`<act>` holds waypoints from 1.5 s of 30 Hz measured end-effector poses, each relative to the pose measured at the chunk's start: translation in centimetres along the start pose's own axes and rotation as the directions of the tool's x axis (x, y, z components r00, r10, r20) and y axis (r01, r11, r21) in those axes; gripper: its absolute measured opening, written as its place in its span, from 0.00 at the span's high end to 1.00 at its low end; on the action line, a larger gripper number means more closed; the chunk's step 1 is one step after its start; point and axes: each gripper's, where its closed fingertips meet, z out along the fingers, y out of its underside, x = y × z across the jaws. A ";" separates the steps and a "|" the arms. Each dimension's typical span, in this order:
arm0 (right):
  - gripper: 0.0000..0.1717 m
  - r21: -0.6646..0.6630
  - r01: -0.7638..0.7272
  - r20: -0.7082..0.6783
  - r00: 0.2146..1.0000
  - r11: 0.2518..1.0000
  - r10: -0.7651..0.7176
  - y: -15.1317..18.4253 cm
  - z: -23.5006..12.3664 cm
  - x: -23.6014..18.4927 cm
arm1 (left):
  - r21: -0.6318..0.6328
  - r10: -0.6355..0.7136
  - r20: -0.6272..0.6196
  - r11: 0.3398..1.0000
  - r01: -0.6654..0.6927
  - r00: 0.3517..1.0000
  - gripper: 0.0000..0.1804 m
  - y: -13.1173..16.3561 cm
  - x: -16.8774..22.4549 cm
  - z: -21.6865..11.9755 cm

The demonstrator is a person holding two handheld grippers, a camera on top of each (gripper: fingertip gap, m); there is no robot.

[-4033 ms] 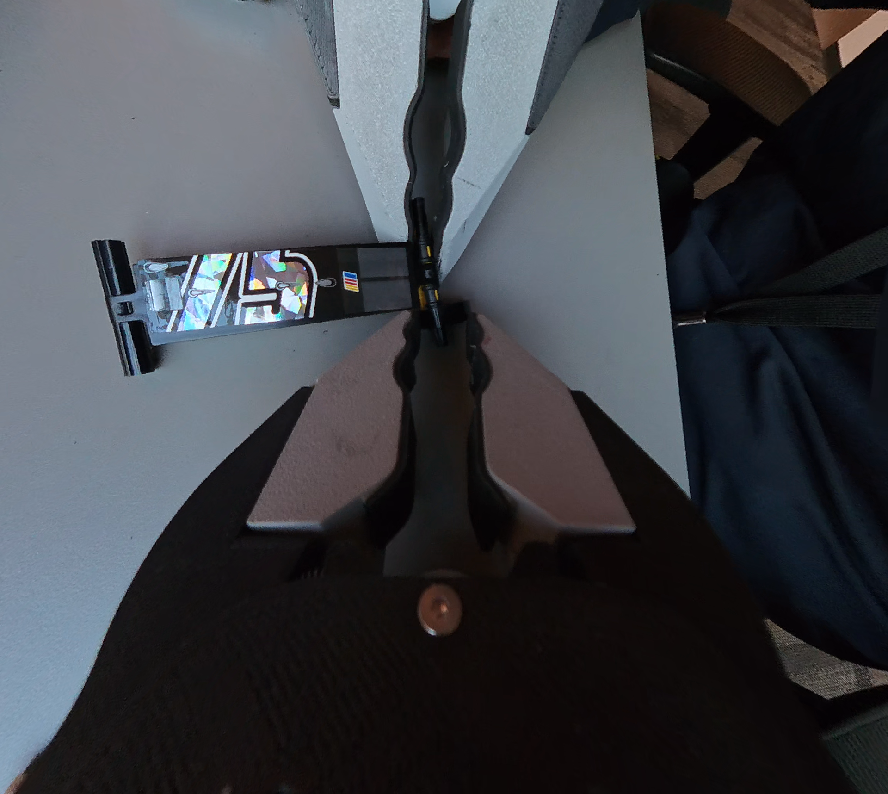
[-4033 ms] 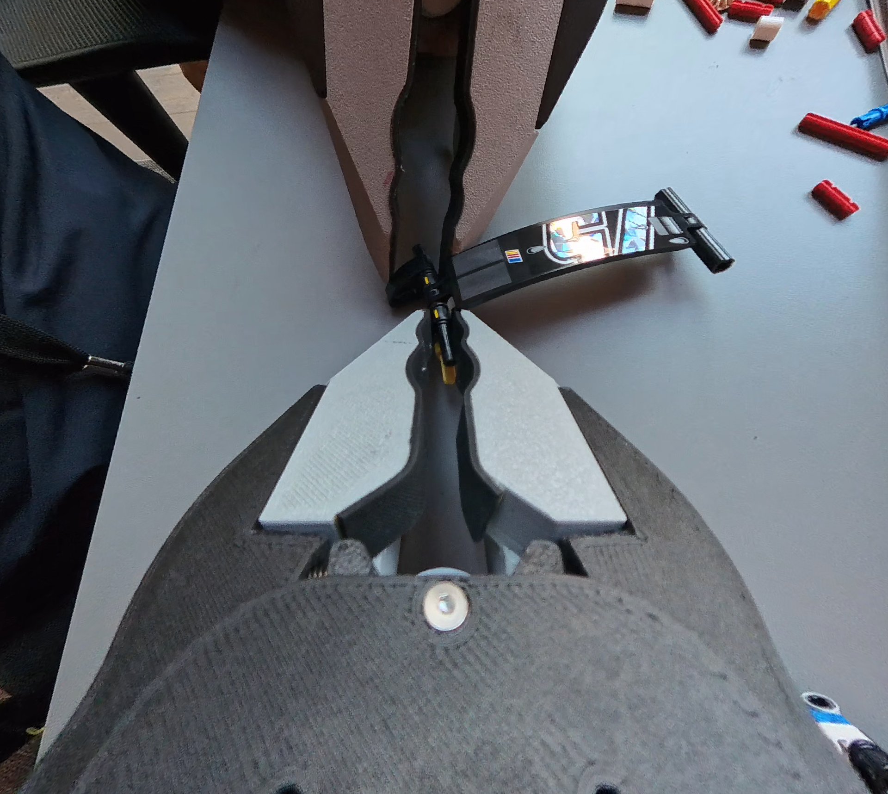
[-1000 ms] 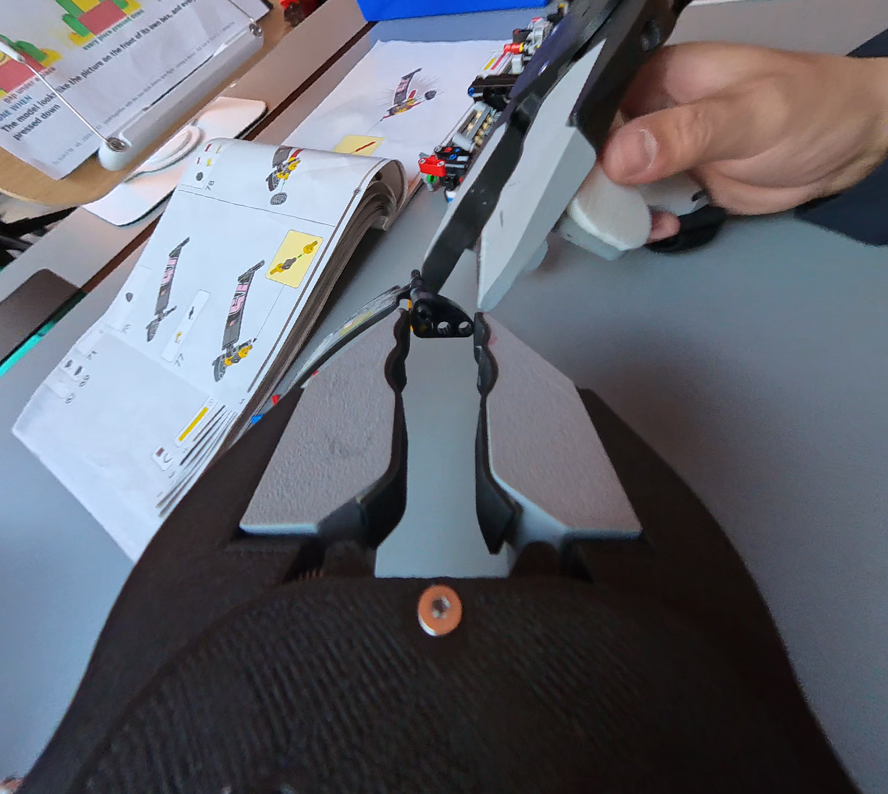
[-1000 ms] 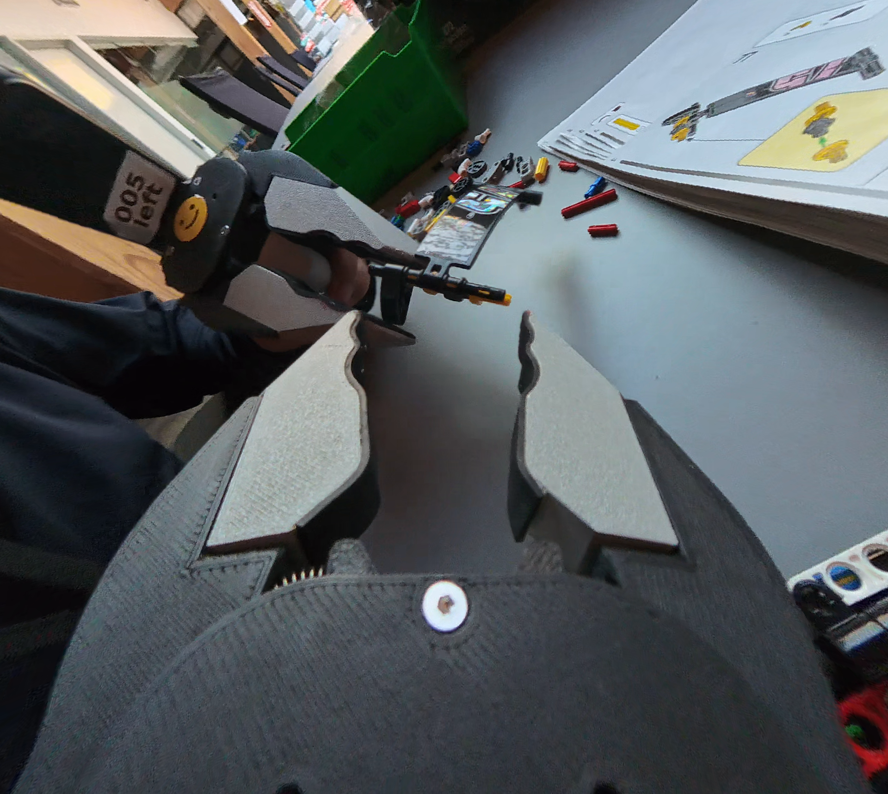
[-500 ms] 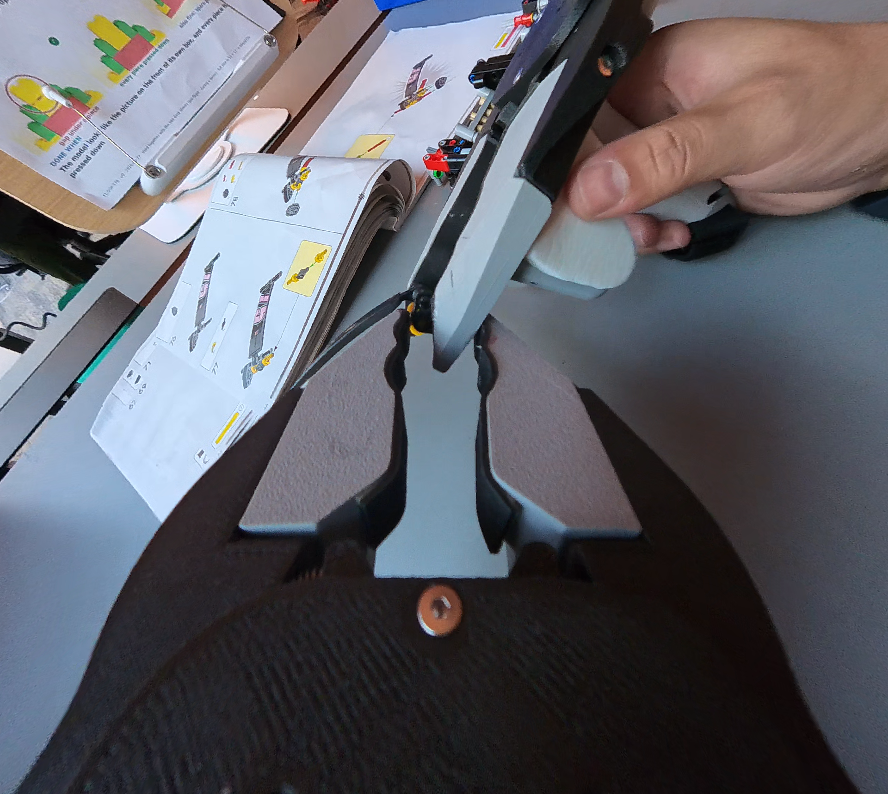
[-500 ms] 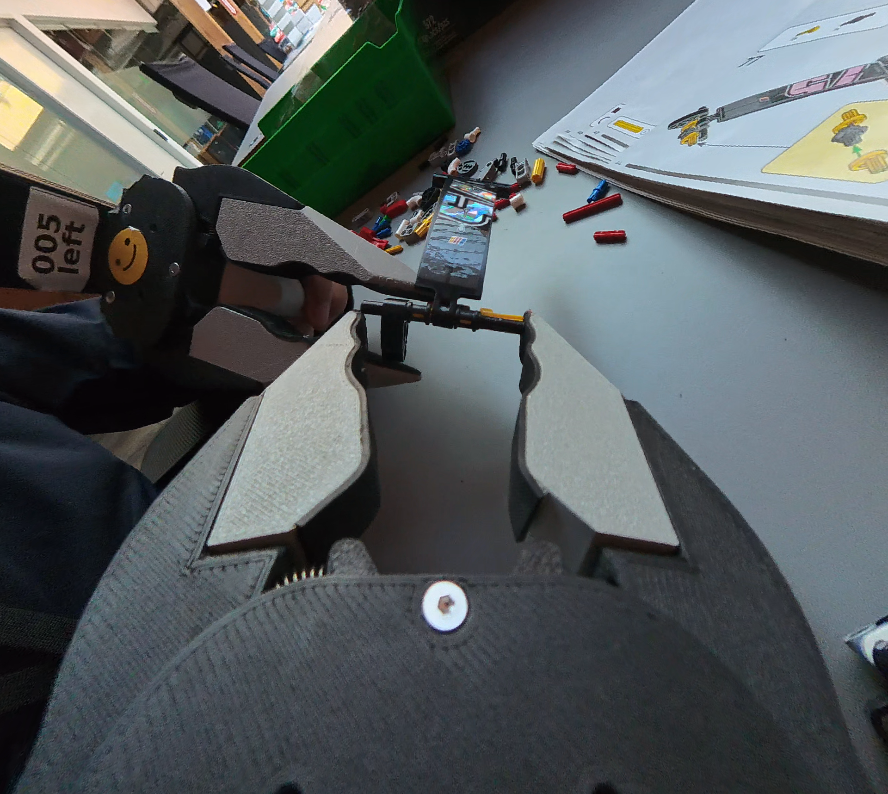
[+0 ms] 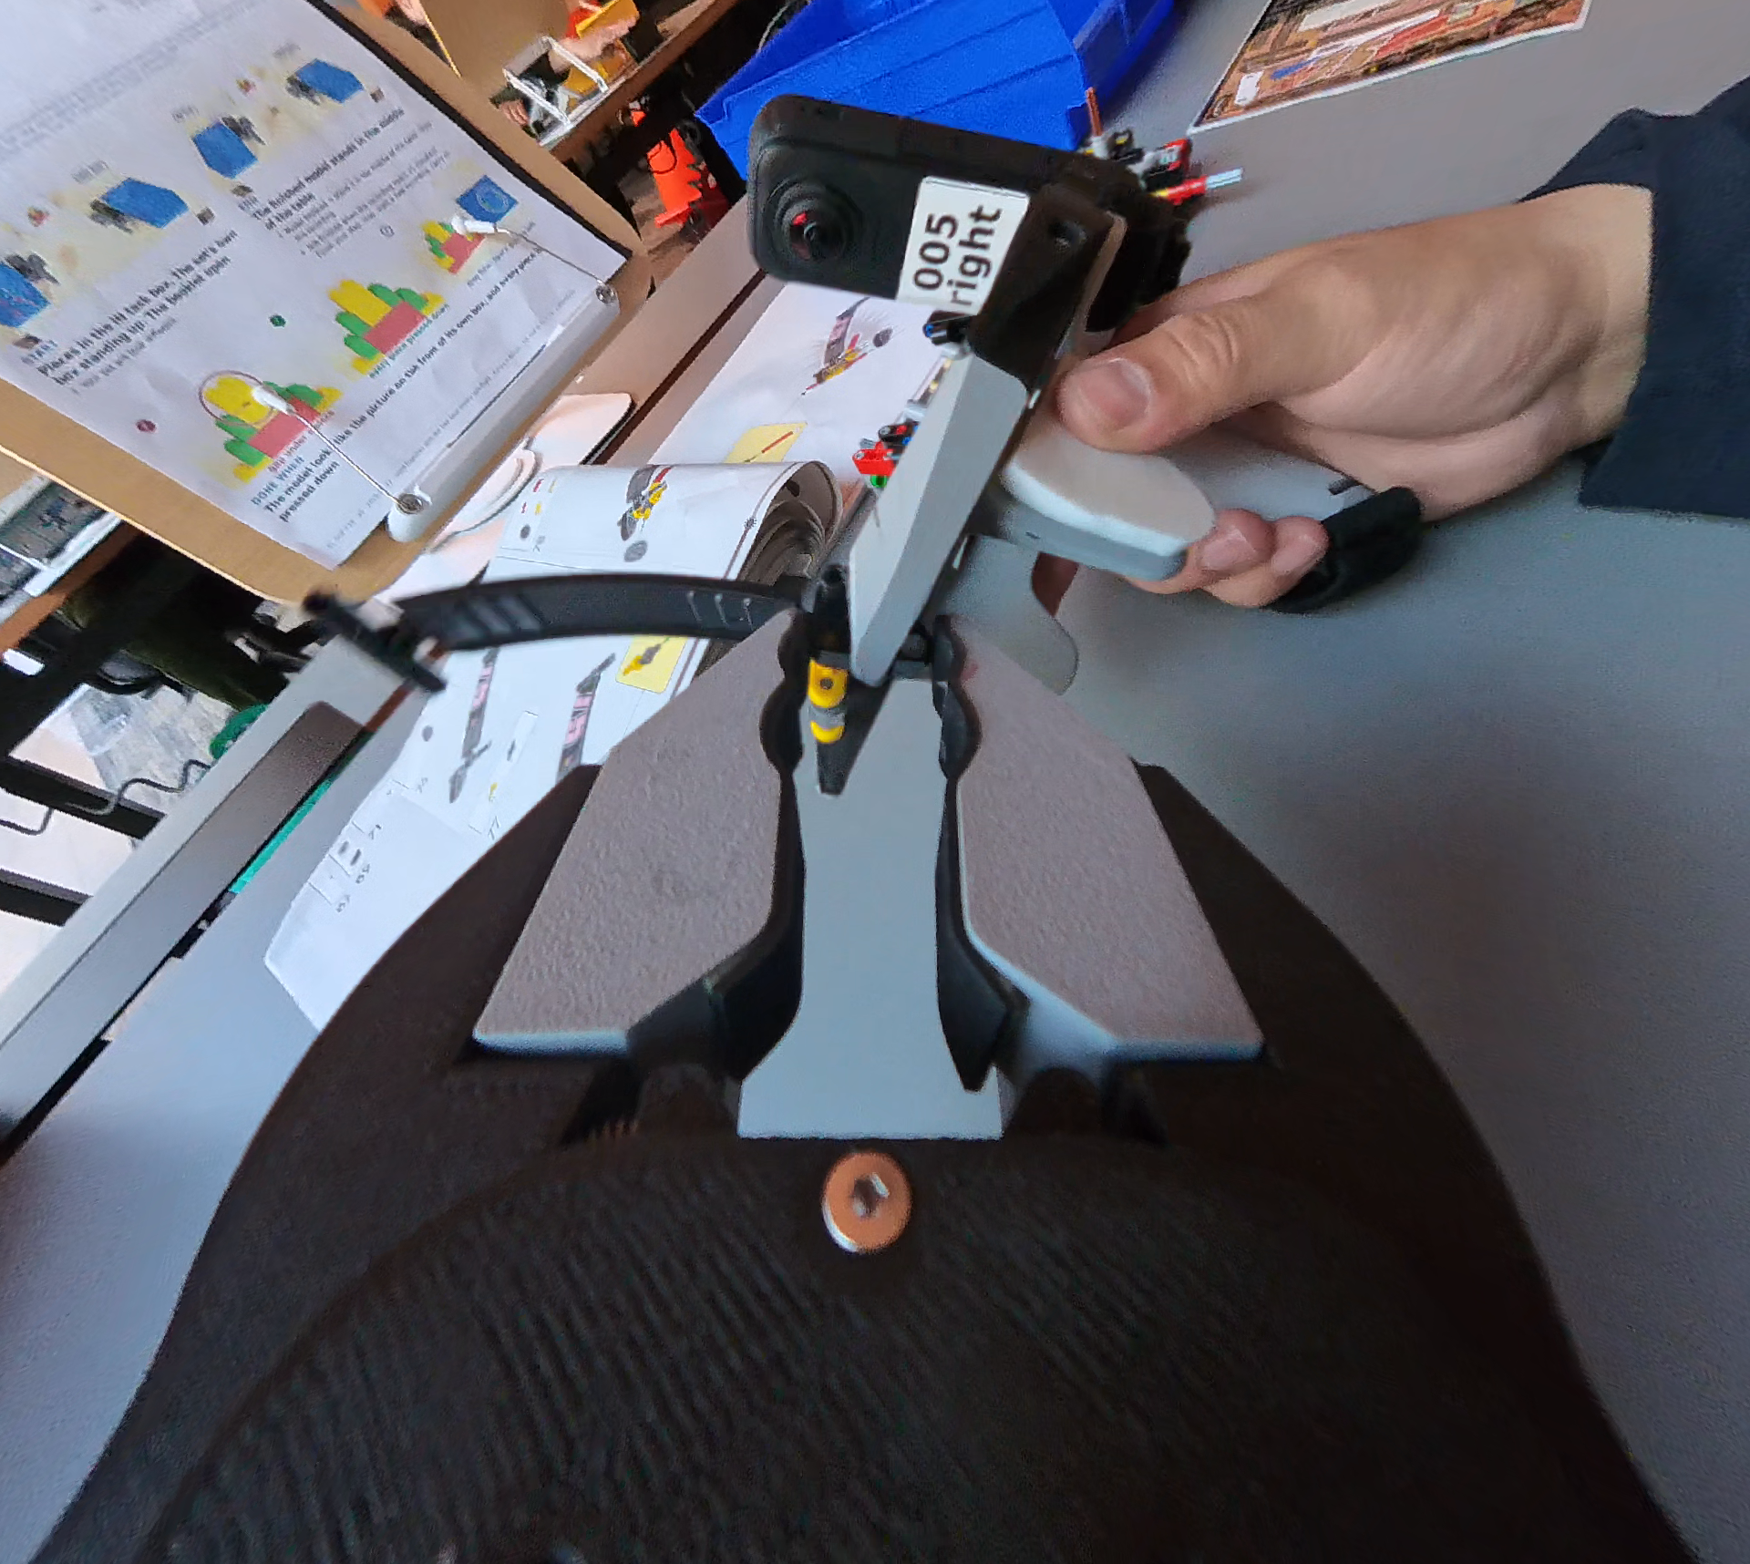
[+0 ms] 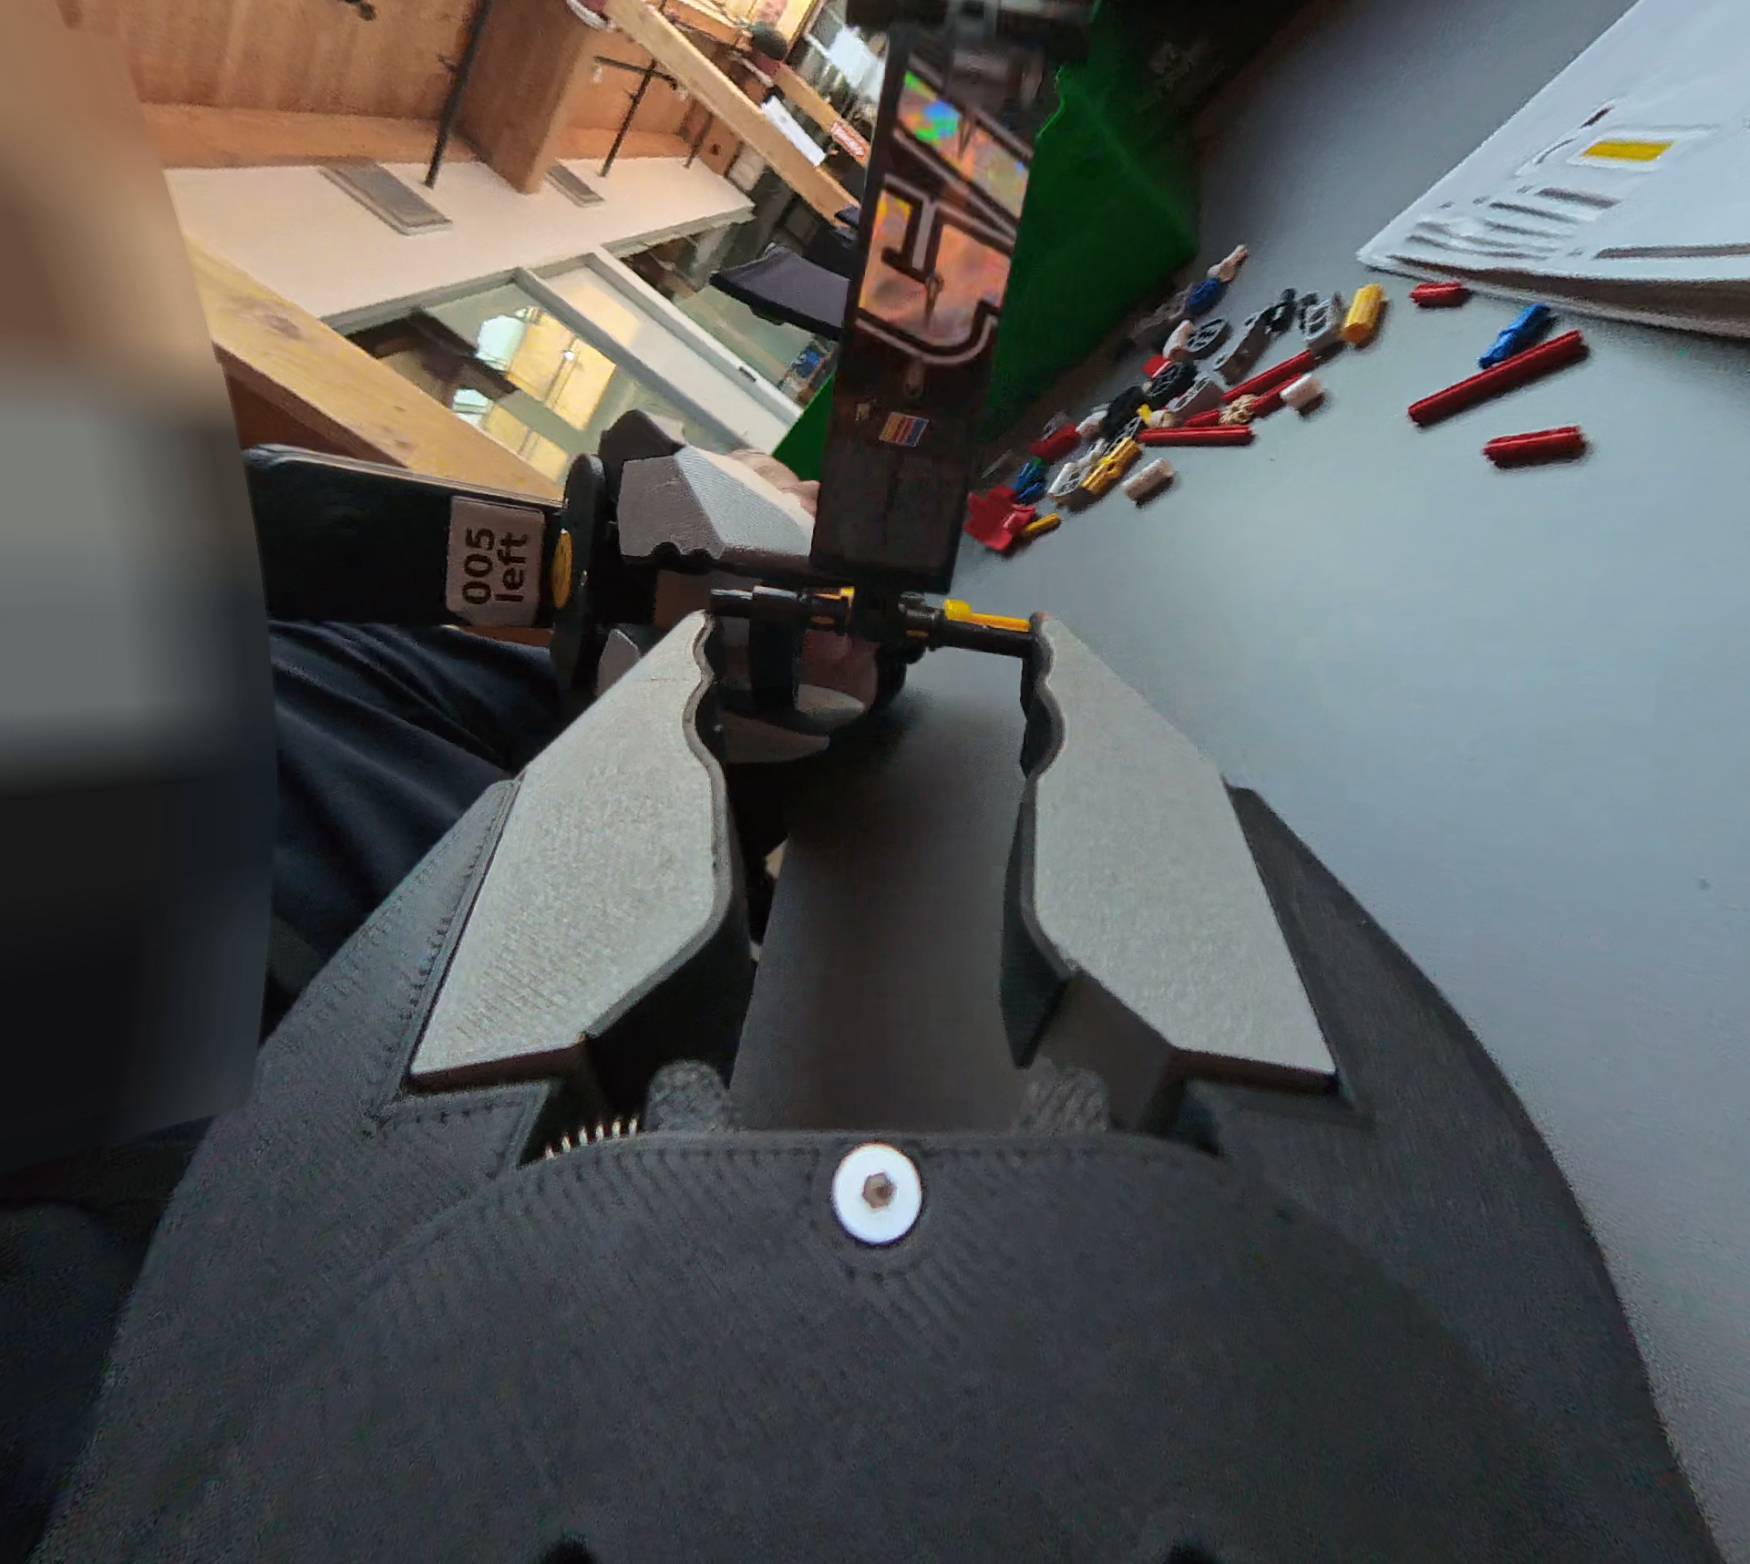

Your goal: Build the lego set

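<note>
My left gripper (image 7: 866, 714) is shut on a small black connector at the foot of a long black panel (image 7: 568, 605) with a shiny sticker (image 8: 928, 344), and holds it above the grey table (image 7: 1420, 808). A black and yellow axle (image 8: 985, 617) runs crosswise through that foot; it also shows in the left wrist view (image 7: 826, 690). My right gripper (image 8: 866, 647) spans the axle lengthwise, with one fingertip touching each end. One right finger (image 7: 933, 505) covers the connector in the left wrist view. The left gripper (image 8: 682, 515) comes in from the left in the right wrist view.
An open instruction booklet (image 7: 606, 534) lies ahead, also at the right in the right wrist view (image 8: 1610, 212). Loose red, black and yellow pieces (image 8: 1231, 392) lie before a green bin (image 8: 1089, 250). A blue bin (image 7: 966, 32) and a sheet stand (image 7: 237, 240) are farther back. Both grippers' tips are close together, under 4 cm apart.
The right gripper, wide open a second ago and short of the part, has moved up until its tips meet the axle's ends. The panel has swung from lying flat to standing upright.
</note>
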 end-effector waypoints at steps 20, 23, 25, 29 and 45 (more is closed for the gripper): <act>0.69 0.022 0.068 -0.100 0.993 0.997 -0.065 -0.7 0.3 0.1 | 0.005 -0.023 0.080 1.000 0.022 0.997 0.88 -0.1 -0.9 -0.3; 0.69 -0.014 0.167 -0.190 0.968 0.986 -0.166 -0.8 0.1 0.3 | 0.007 -0.023 0.087 1.000 0.023 0.996 0.88 0.0 -0.9 -0.3; 0.69 -0.020 0.186 -0.196 0.963 0.982 -0.186 -0.9 0.2 0.2 | 0.018 -0.034 0.087 0.999 0.033 0.996 0.88 -0.1 -1.0 -0.4; 0.70 -0.024 0.180 -0.186 0.966 0.983 -0.181 -0.8 0.3 0.2 | 0.021 -0.045 0.085 0.999 0.043 0.995 0.88 0.0 -1.0 -0.5; 0.70 0.003 0.207 -0.130 0.970 0.978 -0.205 -1.9 0.0 -0.1 | 0.108 -0.322 -0.176 0.933 0.343 0.930 0.87 0.0 -1.3 -0.9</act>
